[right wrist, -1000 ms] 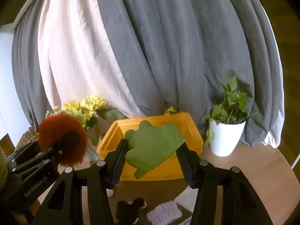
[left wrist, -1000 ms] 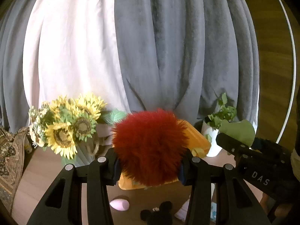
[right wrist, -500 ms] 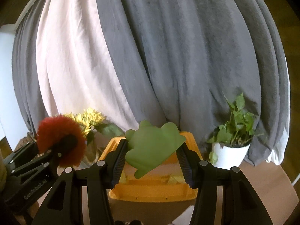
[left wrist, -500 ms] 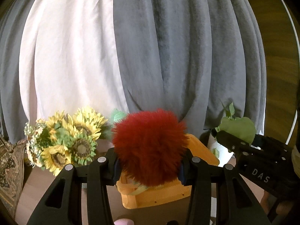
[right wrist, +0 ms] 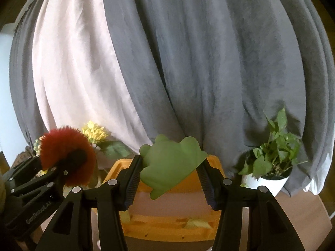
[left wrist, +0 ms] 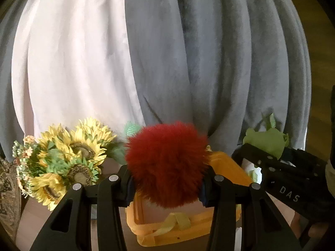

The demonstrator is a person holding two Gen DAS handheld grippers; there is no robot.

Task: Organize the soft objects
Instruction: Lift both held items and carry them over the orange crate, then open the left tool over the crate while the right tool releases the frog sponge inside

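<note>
My left gripper (left wrist: 166, 185) is shut on a fluffy red pompom (left wrist: 166, 164) and holds it above the near left part of an orange bin (left wrist: 227, 167). It also shows at the left of the right wrist view (right wrist: 67, 155). My right gripper (right wrist: 169, 177) is shut on a flat soft green cloud-shaped piece (right wrist: 170, 163), held above the same orange bin (right wrist: 167, 223). That green piece shows at the right of the left wrist view (left wrist: 266, 142). Yellow-green soft pieces (right wrist: 196, 223) lie inside the bin.
A bunch of sunflowers (left wrist: 69, 159) stands left of the bin. A potted green plant in a white pot (right wrist: 270, 163) stands to its right. Grey and white curtains (right wrist: 188, 62) hang close behind. A wooden table (right wrist: 303, 217) carries it all.
Both grippers have moved forward and up toward the bin with their loads. The bin now sits closer and lower in both views; the small items on the table have dropped out of view.
</note>
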